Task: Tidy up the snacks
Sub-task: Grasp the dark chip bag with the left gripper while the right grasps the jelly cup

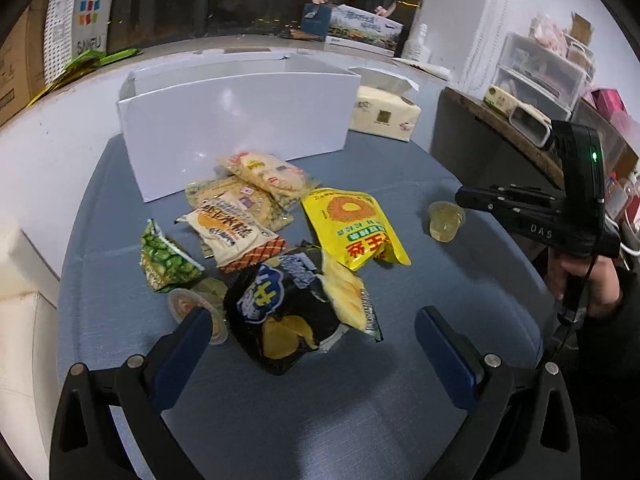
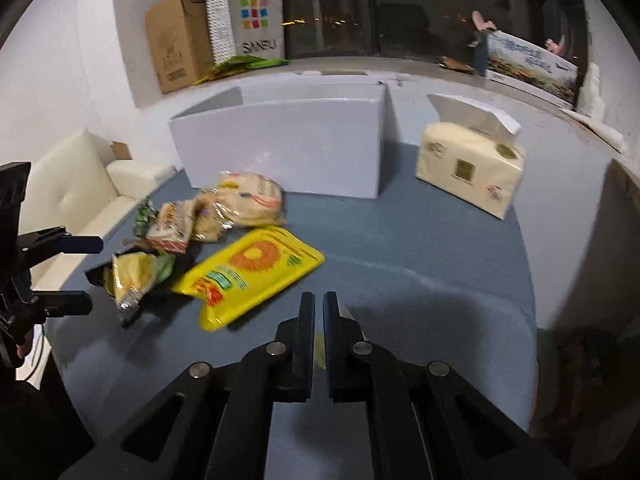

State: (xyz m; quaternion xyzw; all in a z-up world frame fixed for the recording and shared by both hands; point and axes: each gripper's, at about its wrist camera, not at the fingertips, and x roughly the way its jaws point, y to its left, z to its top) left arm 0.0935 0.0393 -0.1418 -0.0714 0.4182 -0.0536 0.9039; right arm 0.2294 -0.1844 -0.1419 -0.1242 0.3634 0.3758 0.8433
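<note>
Several snack packs lie heaped on the blue table in front of an open white box (image 1: 236, 120) (image 2: 288, 144): a black chip bag (image 1: 288, 312), a large yellow bag (image 1: 356, 228) (image 2: 248, 276), a green pea pack (image 1: 164, 260), cracker packs (image 1: 240, 236) and a jelly cup (image 1: 196, 308). Another jelly cup (image 1: 446, 222) stands alone to the right. My left gripper (image 1: 316, 332) is open, its fingers either side of the black chip bag. My right gripper (image 2: 319, 308) is shut, with something pale yellow-green showing dimly under its fingers, near the yellow bag; what it is cannot be told.
A tissue pack (image 1: 386, 114) (image 2: 468, 168) stands right of the box. A cream sofa (image 2: 76, 196) sits left of the table. A dark side table (image 1: 480, 136) with storage bins is to the right. Cartons and a paper bag (image 2: 250, 16) line the window sill.
</note>
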